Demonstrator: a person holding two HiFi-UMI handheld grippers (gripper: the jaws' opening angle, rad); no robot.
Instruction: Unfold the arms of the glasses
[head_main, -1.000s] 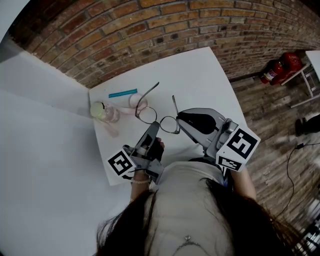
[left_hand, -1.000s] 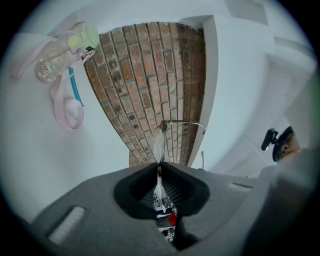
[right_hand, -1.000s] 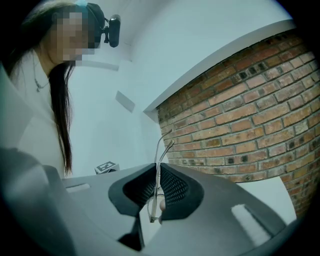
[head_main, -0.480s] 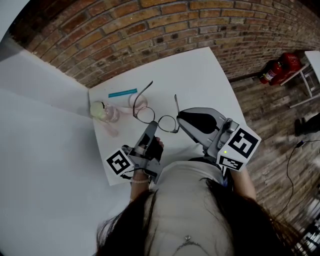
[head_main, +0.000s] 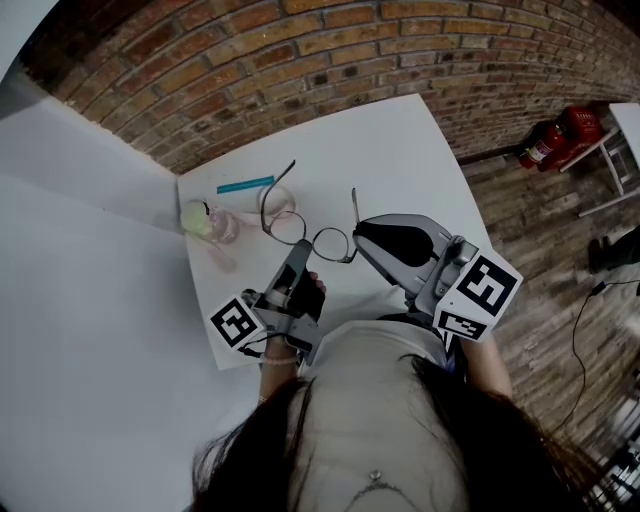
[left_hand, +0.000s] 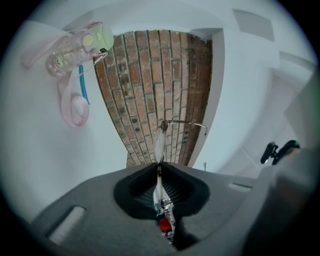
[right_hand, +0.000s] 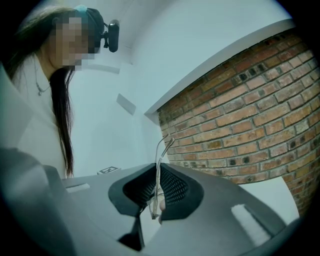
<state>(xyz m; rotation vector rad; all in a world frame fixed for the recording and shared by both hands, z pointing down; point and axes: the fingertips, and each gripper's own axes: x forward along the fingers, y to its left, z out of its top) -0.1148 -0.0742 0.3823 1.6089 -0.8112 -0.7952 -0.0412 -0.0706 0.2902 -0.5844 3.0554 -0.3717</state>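
Wire-framed glasses (head_main: 310, 236) sit between both pairs of jaws, over the white surface (head_main: 400, 150). The left gripper (head_main: 299, 256) is closed on one lens rim, and the right gripper (head_main: 361, 234) is closed on the frame's other end. Since a second ago, the arm beyond the left jaws has swung further outward, so the unfolding seems nearly finished. The hinges are too small to judge, and I cannot tell if the glasses touch the surface.

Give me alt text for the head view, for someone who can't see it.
The left gripper and right gripper are shut on wire-rimmed glasses over a white table, both arms swung out. Beyond lie a green-capped bottle and a teal stick.
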